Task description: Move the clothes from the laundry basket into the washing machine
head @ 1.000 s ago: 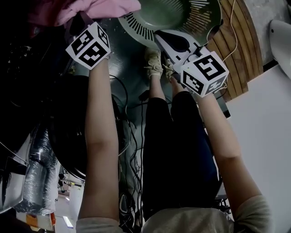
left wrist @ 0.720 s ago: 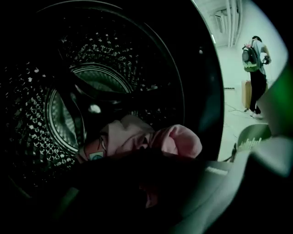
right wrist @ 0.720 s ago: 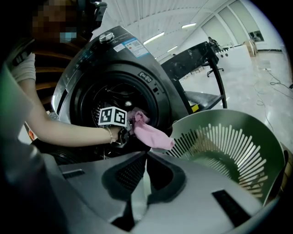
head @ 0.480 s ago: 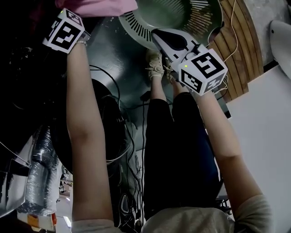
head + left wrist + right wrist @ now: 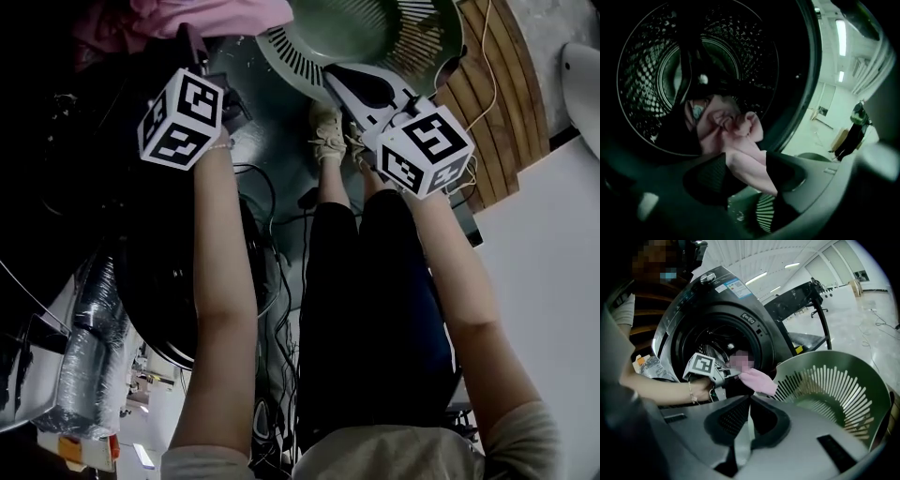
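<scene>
- Our left gripper (image 5: 746, 174), at the mouth of the washer (image 5: 740, 291), has just been opening its jaws. They stand spread with the pink cloth (image 5: 726, 131) between them, loose and not pinched.
- The cloth lies bunched inside the washer's drum (image 5: 647, 70), its tail trailing out over the washer's lip.
- Our right gripper (image 5: 749, 413), jaws pressed together on nothing, hangs over the basket (image 5: 862, 380) just beside the washer. The basket looks empty.
- To finish well, we judge, the left gripper should draw straight back from the washer without snagging the tail. It should then nudge that tail fully inside, lest the door catch it.
</scene>
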`<move>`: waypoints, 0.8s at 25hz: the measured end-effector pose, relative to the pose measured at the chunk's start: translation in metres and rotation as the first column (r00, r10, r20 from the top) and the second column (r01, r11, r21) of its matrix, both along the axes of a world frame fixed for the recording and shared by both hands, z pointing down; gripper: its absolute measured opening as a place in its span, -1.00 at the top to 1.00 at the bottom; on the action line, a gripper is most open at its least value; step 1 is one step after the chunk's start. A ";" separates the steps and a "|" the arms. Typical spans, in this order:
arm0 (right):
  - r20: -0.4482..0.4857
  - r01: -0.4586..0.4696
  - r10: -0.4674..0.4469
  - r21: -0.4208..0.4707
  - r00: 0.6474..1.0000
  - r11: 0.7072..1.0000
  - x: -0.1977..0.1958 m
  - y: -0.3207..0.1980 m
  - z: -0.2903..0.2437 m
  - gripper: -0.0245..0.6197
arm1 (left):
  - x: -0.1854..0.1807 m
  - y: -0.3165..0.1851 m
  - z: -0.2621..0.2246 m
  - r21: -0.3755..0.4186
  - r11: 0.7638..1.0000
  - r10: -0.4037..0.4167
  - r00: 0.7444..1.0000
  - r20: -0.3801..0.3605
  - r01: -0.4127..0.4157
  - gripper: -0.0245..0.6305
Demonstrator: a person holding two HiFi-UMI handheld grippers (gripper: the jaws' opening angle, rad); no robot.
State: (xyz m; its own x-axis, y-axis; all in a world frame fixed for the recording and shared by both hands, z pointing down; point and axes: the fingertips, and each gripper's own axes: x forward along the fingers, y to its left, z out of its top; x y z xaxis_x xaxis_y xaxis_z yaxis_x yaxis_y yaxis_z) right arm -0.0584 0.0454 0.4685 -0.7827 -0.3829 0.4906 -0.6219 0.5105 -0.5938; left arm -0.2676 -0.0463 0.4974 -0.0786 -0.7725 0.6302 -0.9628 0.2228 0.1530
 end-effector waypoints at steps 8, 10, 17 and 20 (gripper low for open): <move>0.002 0.008 -0.008 -0.008 1.000 1.000 -0.002 0.005 0.003 0.87 | 0.053 0.021 0.062 -0.104 0.993 0.024 0.977 -0.213 -0.047 0.19; -0.009 0.015 -0.015 -0.001 1.000 1.000 -0.002 0.006 0.003 0.87 | 0.050 0.009 0.058 -0.084 0.995 0.030 0.984 -0.177 -0.045 0.42; -0.005 -0.001 0.001 0.000 1.000 1.000 0.002 0.002 0.004 0.87 | -0.013 -0.041 0.026 -0.020 0.999 0.029 0.984 0.176 -0.026 0.86; -0.004 -0.008 0.008 -0.001 1.000 1.000 0.004 -0.001 0.006 0.87 | -0.038 -0.061 0.022 -0.024 1.000 0.024 0.962 0.271 -0.018 0.86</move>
